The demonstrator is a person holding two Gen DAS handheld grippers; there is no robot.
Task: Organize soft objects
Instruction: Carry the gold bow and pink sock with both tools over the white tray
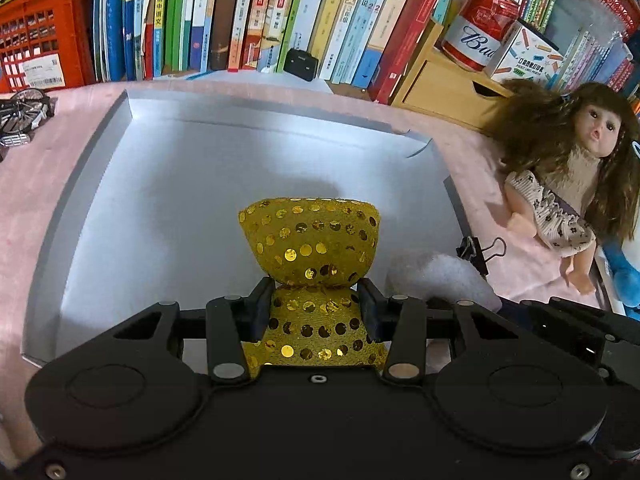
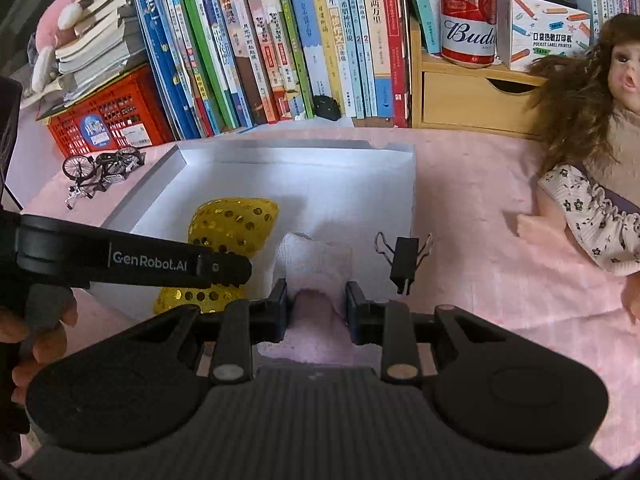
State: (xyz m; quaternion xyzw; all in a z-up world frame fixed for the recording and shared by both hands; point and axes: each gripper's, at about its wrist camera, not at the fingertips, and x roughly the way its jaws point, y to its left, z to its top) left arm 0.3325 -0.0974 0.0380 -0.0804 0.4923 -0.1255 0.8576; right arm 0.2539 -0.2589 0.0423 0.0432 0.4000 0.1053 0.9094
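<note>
Open floor: the shallow grey cardboard tray [image 1: 132,184] is bare across its far and left parts, with low walls all round.
Near part of tray: taken up by the gold sequinned fabric pouch [image 1: 310,248] and the white fluffy soft wad [image 2: 316,258] just beside it.
Right rim: a black metal binder clip [image 2: 404,260] stands on the pink cloth table cover [image 2: 472,184] just beside the tray's right wall.
Right side: a brown-haired plastic doll [image 1: 568,184] lies well apart from the tray; bare pink cloth lies between.
Left side: a small black model bicycle [image 2: 100,168] near the tray's far left corner.
Back: a row of upright books [image 1: 280,12], a red plastic crate [image 1: 36,36] and a wooden drawer box [image 2: 472,96] wall off the far edge.
</note>
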